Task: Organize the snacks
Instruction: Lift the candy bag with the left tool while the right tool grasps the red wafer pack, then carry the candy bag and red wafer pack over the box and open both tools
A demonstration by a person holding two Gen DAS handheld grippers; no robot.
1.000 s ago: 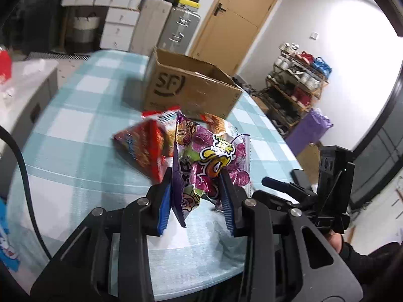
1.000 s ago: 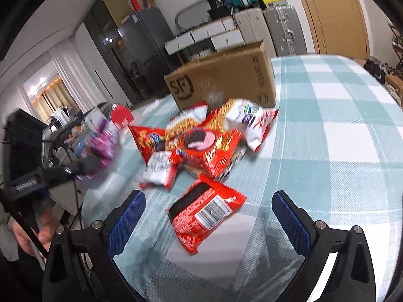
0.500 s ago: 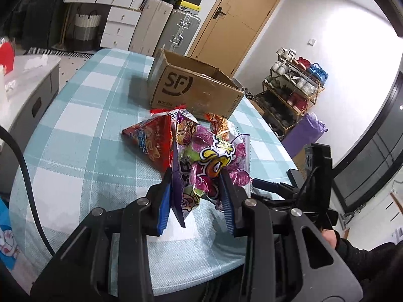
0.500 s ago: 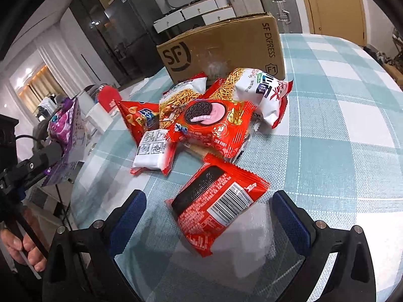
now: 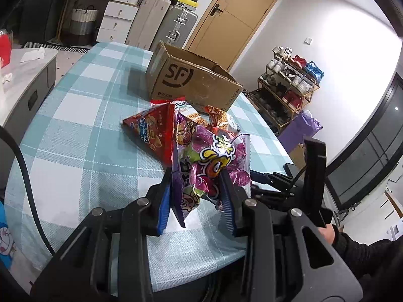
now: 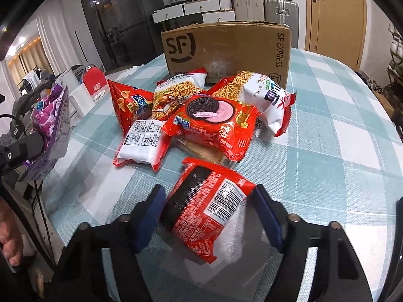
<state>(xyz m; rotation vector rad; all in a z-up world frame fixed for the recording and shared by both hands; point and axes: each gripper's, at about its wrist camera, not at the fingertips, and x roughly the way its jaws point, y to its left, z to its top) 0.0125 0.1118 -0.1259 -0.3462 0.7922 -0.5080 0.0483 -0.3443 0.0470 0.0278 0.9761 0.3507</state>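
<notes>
My left gripper [image 5: 196, 198] is shut on a purple candy bag [image 5: 209, 161] and holds it above the table's near edge; the bag also shows at the far left of the right wrist view [image 6: 50, 128]. My right gripper [image 6: 209, 216] is open, its fingers on either side of a red packet with a barcode [image 6: 206, 209] that lies on the checked tablecloth. Behind it lies a pile of snacks: a red Oreo pack [image 6: 211, 123], a white-and-red packet [image 6: 143, 143], a red cone-snack bag [image 6: 128, 103] and noodle-snack bags [image 6: 259, 88]. An open SF cardboard box [image 6: 226, 50] stands behind the pile.
The table [image 5: 75, 136] has a teal checked cloth. A grey cabinet [image 5: 22, 83] stands to its left, a shoe rack [image 5: 289, 88] to its right. Suitcases and drawers line the far wall by a wooden door [image 5: 234, 17].
My right gripper has moved forward and its fingers have narrowed around the red barcode packet. My left gripper still holds the purple candy bag, lifted slightly with a wider view of the table.
</notes>
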